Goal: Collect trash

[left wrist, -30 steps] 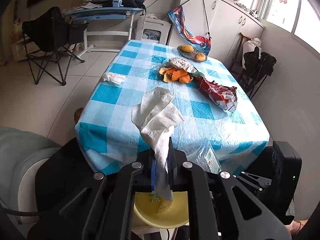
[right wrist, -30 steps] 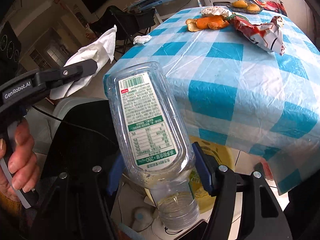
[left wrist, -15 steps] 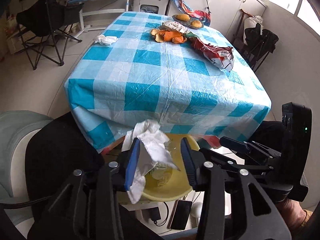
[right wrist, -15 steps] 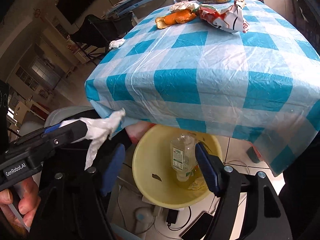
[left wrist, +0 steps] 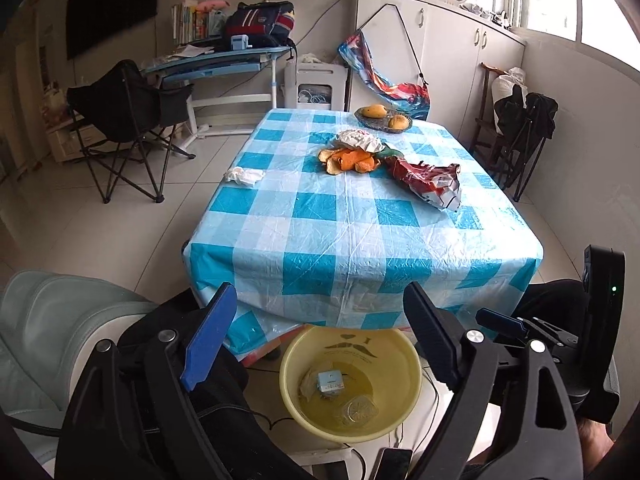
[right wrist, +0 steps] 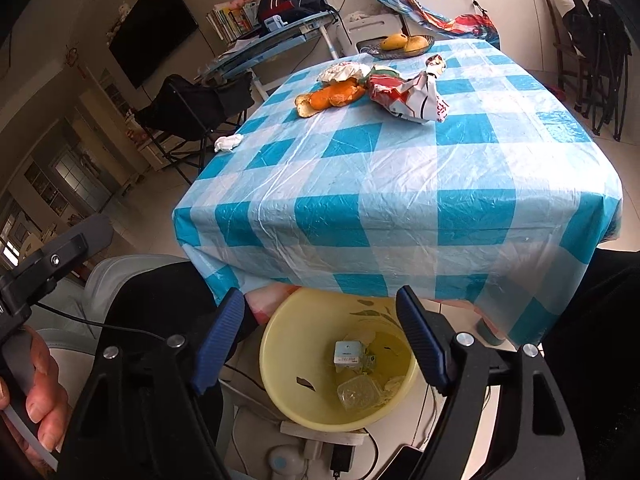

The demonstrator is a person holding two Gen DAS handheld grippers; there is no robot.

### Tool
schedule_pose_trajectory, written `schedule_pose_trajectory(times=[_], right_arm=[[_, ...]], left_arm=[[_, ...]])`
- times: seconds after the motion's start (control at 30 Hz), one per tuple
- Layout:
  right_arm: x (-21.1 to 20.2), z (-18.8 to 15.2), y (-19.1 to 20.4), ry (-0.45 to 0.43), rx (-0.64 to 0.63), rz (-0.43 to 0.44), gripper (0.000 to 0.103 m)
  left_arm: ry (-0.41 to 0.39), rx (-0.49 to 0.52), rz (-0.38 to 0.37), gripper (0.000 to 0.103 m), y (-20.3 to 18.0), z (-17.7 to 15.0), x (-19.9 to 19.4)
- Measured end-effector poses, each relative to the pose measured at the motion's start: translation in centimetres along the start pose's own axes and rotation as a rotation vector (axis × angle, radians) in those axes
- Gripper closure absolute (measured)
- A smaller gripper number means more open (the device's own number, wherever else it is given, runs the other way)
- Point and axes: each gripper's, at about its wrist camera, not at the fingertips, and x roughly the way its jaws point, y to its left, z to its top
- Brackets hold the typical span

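Observation:
Both grippers hang over a yellow basin (left wrist: 289,360) (right wrist: 267,344) on the floor at the table's near edge. My left gripper (left wrist: 319,290) has its jaws opening wide, with nothing between them. My right gripper (right wrist: 319,292) is also opening and empty. A clear plastic bottle (left wrist: 356,410) (right wrist: 358,392) and a small carton (left wrist: 330,380) (right wrist: 348,352) lie in the basin. On the checked tablecloth remain orange peel (left wrist: 350,160) (right wrist: 332,96), a red crisp bag (left wrist: 428,180) (right wrist: 408,96), a white wrapper (left wrist: 358,138) and a crumpled tissue (left wrist: 244,176) (right wrist: 228,142).
A basket of mangoes (left wrist: 384,116) stands at the table's far end. Black folding chairs (left wrist: 124,120) stand to the left and at the right wall. Cables and a phone (left wrist: 394,462) lie on the floor by the basin. A person's hand (right wrist: 32,400) holds the left gripper.
The left gripper let go of the white tissue, and the right gripper dropped the bottle into the basin. Both jaws have widened and both grippers have drawn back and tilted up.

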Motion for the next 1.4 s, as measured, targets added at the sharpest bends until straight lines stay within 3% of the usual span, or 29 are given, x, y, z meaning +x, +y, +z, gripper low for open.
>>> schedule_pose_trajectory(times=[0.3,1.4], right_arm=[[-0.2,-0.2,1.2,-0.013,-0.070,-0.027,0.025],[-0.6,-0.4,2.0,-0.031,-0.091,-0.049,0.024]], left_arm=[[-0.034,-0.010,0.026,0.016,0.3,0.2,-0.5],[-0.054,-0.009,0.045,0.011,0.4,0.1,-0.8]])
